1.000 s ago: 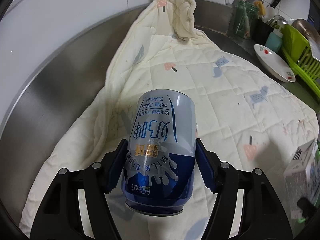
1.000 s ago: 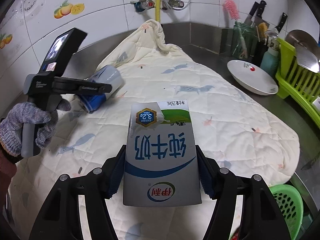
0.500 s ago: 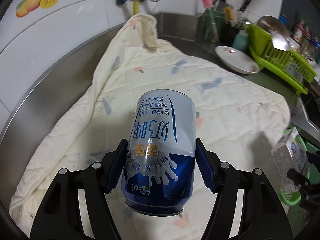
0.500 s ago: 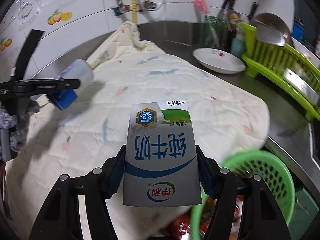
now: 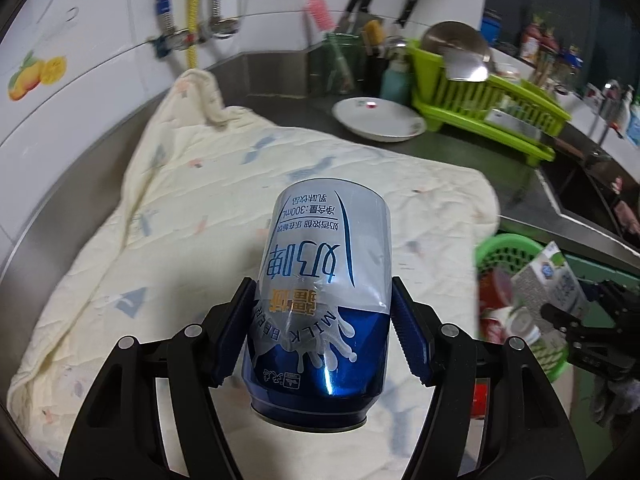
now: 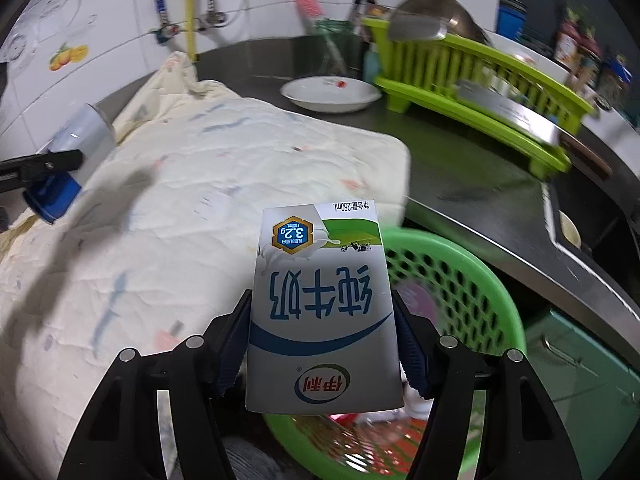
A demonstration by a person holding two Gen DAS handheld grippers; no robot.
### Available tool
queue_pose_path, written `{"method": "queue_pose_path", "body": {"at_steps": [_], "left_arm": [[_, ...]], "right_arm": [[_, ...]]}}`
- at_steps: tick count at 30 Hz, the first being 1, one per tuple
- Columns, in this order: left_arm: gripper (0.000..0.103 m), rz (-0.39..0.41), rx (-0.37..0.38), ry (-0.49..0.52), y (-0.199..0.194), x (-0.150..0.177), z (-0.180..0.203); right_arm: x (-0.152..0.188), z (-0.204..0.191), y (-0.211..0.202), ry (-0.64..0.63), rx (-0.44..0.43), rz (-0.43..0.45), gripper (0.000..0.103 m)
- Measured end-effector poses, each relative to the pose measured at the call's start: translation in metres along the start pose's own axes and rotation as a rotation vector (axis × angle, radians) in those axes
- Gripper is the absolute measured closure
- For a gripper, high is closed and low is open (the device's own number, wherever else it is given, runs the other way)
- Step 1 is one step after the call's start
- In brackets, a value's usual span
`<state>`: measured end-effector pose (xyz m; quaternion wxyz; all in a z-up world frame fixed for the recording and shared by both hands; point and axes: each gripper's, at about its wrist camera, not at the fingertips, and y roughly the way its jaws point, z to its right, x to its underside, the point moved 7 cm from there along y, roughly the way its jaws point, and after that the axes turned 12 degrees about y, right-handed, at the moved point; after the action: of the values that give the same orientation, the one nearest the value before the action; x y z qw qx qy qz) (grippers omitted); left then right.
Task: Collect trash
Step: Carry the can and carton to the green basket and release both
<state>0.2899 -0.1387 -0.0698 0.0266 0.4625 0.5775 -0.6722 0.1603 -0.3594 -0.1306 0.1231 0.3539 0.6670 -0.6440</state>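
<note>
My left gripper is shut on a blue and silver milk beer can, held above the cream quilted cloth. The right gripper is shut on a white milk carton with blue lettering, and it hangs over the near rim of a green mesh trash basket that has wrappers inside. In the left wrist view the carton and basket appear at the right edge. In the right wrist view the can shows at far left.
The cloth covers a steel counter. A white dish, a green dish rack with metal ware, a utensil holder and wall taps stand at the back. A sink edge lies right of the basket.
Both grippers swung to the right across the cloth with their loads. The green basket came into view under the carton, and the rack and sink side now show more.
</note>
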Motion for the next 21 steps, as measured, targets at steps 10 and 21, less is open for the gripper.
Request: {"method": "queue_pose_path", "body": {"at_steps": [10,21], "left_arm": [[0.038,0.02,0.066,0.075,-0.003,-0.016,0.073],[0.038,0.008,0.117,0.162,0.013,-0.025,0.142]], "right_arm": [[0.02,0.073,0.003,0.1,0.084,-0.028,0.04],[0.028,0.113,-0.002,0.176,0.082,-0.017,0.037]]}}
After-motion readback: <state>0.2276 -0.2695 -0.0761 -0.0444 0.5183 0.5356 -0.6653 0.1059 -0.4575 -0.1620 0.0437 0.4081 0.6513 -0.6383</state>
